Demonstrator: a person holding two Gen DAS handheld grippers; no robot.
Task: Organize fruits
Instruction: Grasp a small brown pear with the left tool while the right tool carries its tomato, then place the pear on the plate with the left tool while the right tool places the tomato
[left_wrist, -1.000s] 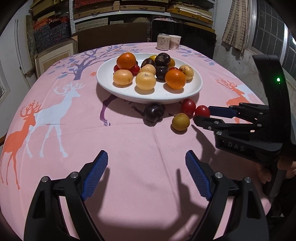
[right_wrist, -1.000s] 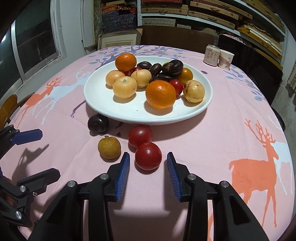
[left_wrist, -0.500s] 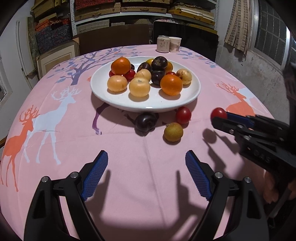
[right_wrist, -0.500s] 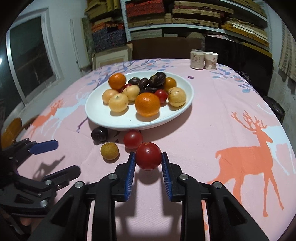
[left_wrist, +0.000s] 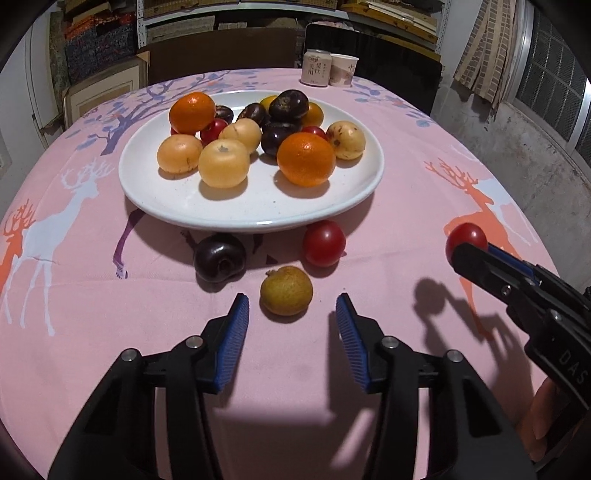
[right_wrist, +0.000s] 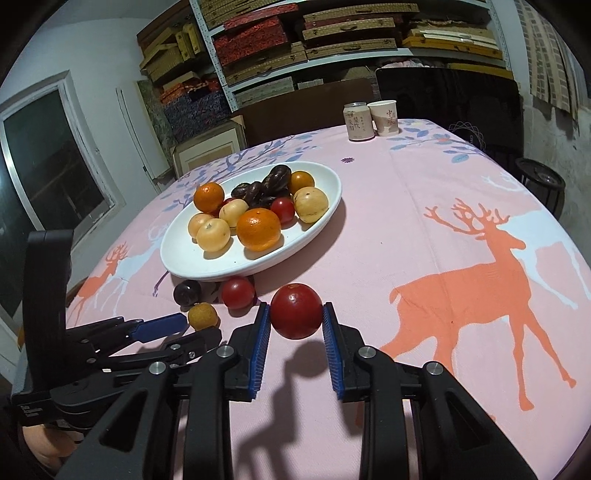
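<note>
Shelves of stacked woven boxes (right_wrist: 332, 44) are lining the wall behind a round table under a pink deer-print cloth (left_wrist: 92, 332). Its middle is carrying a white oval plate of fruit (left_wrist: 258, 210); a drink can (left_wrist: 316, 68) and paper cup (left_wrist: 343, 70) are standing at the far edge. The right gripper (right_wrist: 295, 328) is clamping a small red round fruit (right_wrist: 296, 311) above the cloth, while the left gripper (left_wrist: 291, 325) is gaping just short of a yellow-brown round fruit (left_wrist: 286, 291).

A white oval plate (left_wrist: 255, 218) heaped with oranges, pale yellow fruits, dark plums and small red ones sits mid-table. Just off its near rim lie a dark plum (left_wrist: 220, 257), a red fruit (left_wrist: 324, 243) and a yellow-brown fruit (left_wrist: 286, 291). Another red fruit (right_wrist: 296, 311) hangs clamped above the cloth, toward the right edge
</note>
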